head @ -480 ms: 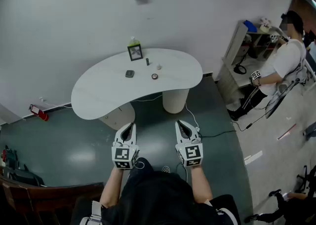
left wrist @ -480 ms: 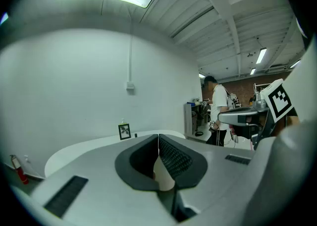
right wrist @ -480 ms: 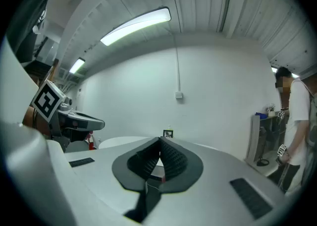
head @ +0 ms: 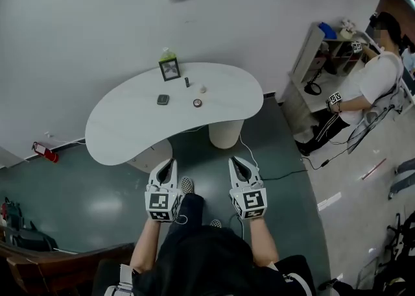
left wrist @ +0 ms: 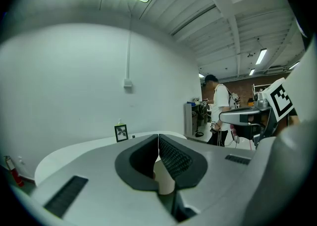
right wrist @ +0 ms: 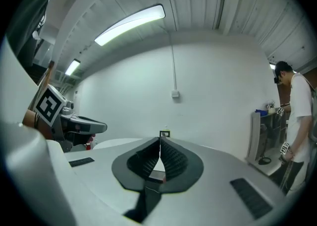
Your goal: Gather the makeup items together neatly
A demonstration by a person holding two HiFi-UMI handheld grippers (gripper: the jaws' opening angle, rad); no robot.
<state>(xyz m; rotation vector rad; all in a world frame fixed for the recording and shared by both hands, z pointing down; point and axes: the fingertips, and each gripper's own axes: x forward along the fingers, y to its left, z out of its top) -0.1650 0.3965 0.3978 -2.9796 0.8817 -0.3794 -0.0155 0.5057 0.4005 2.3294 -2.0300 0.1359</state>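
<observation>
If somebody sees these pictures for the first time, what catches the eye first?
The white bean-shaped table by the wall, with a framed picture at its far edge and makeup items scattered before it. The left claw and right claw, both shut and empty, are side by side short of the table. At far right, a person in white stands by a shelf.

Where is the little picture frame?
In the head view, the picture frame stands at the far edge of the white table, near the wall, with a green bottle just behind it and a small dark tube to its right.
</observation>
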